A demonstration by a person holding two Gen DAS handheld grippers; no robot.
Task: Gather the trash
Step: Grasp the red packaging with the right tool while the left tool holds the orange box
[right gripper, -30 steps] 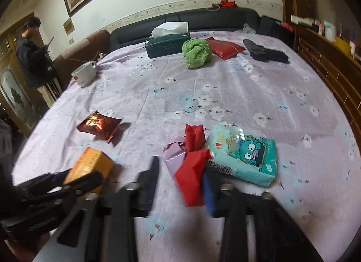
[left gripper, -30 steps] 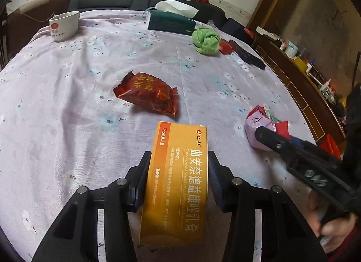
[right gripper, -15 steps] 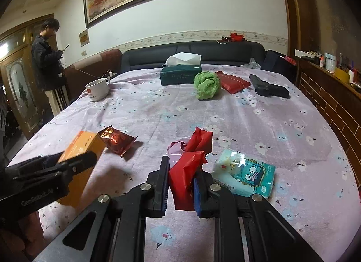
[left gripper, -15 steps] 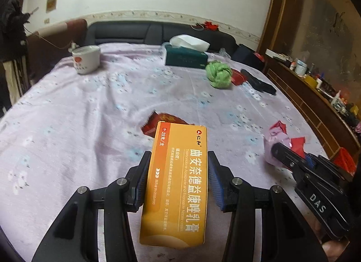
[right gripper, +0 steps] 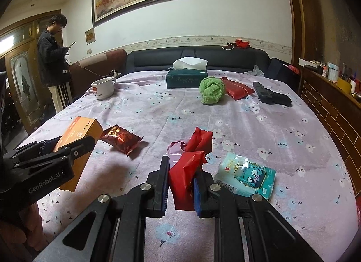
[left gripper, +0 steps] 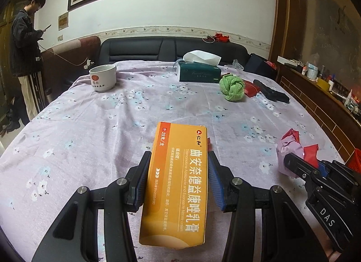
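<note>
The left gripper points forward over the table, level with its near edge, its two fingers clamped on the long sides of an orange box. The box lies lengthwise between the blue pads, its far end sticking out toward 12 o'clock and its near end running back between the black linkages. In the right view the same box sits tilted at 9 o'clock, raised clear of the cloth, with a shadow under it.

The right gripper also aims forward, its fingers closed on a red wrapper that stands up between them; a pink scrap hangs with it at the back. From the left view this gripper enters at 3 o'clock, angled in toward the table's centre, the red and pink bundle at its tip. Whether the bundle touches the cloth I cannot tell.

On the table, a red snack bag lies at 10 o'clock just beside the box, and a teal packet lies at 2 o'clock near the right fingers. Farther off stand a mug, a tissue box and a green cloth ball. A person stands beyond the table at 10 o'clock.
</note>
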